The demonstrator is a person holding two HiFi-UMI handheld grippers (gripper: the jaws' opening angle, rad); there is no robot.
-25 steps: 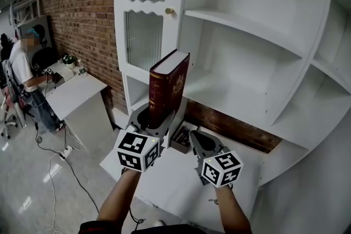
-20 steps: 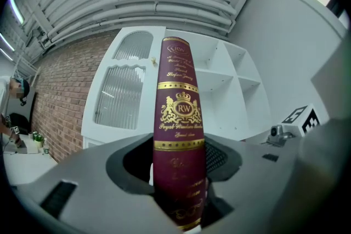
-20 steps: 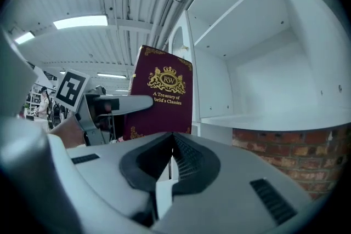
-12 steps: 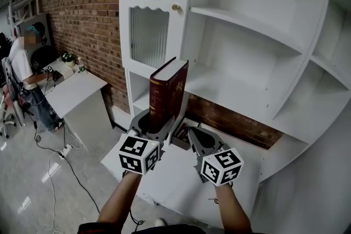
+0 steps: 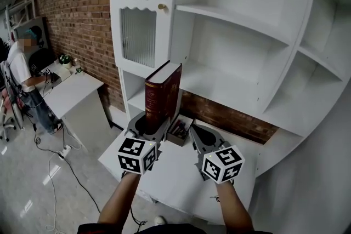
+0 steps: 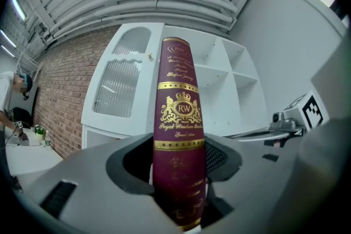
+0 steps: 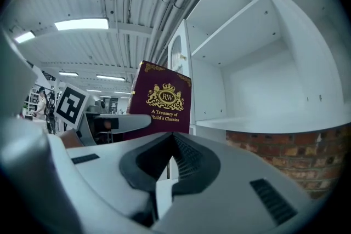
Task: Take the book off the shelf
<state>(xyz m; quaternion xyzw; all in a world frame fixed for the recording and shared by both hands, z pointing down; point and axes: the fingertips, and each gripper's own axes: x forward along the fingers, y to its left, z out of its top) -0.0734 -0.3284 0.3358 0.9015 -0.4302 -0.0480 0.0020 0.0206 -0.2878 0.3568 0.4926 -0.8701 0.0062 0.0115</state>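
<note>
A thick maroon book (image 5: 162,97) with gold print stands upright in front of the white shelf unit (image 5: 236,82), away from its boards. My left gripper (image 5: 149,127) is shut on the book's lower end, and the spine (image 6: 180,118) faces the left gripper view between the two pads. To the right of it, my right gripper (image 5: 198,134) is shut with nothing in it. In the right gripper view the jaws (image 7: 171,142) meet, and the book's cover (image 7: 163,104) shows beyond them at the left.
Below both grippers is a white table (image 5: 181,183), with a small open box (image 5: 179,131) on it near the brick wall. A glass-fronted cabinet door (image 5: 137,19) is at the shelf's left. A person (image 5: 22,71) stands by a desk (image 5: 74,93) far left.
The book, held in my left gripper, has sunk a little and drawn away from the shelf. The grip is the same. My right gripper has barely moved.
</note>
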